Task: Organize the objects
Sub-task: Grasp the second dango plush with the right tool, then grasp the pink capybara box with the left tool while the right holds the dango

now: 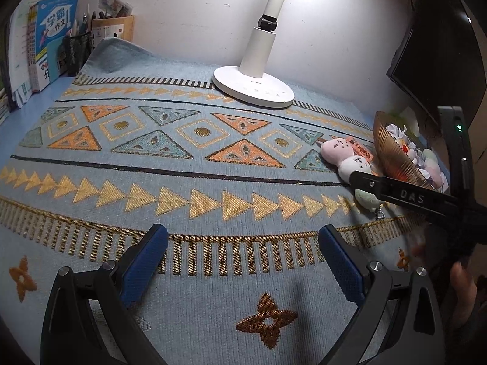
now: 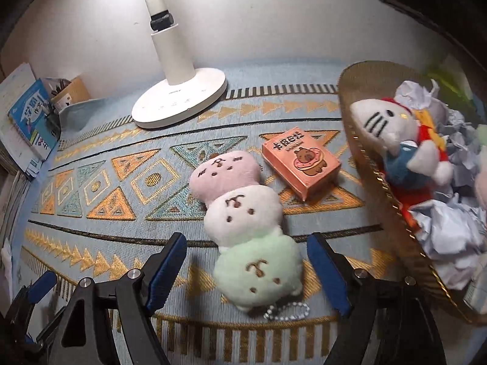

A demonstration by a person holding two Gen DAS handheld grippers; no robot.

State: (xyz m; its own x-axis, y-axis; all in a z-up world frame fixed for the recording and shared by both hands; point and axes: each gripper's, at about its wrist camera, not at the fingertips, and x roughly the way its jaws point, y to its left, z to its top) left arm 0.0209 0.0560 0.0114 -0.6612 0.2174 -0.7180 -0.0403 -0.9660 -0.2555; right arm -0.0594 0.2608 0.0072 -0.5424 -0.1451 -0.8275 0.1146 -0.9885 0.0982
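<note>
Pastel plush (image 2: 243,213), lengthwise, green end nearest, pink end farthest

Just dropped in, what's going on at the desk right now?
A person is tidying toys. The right gripper, jaws open, straddles the green end of the three-ball plush without pressing it. The orange box lies beside it; the gold basket already holds a cat plush. The left gripper hangs open over bare cloth.

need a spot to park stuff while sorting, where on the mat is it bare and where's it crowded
Free: the wide stretch of mat between the books and the lamp base, down to the open left gripper. Crowded: beside the basket, where the plush and orange box lie.
</note>
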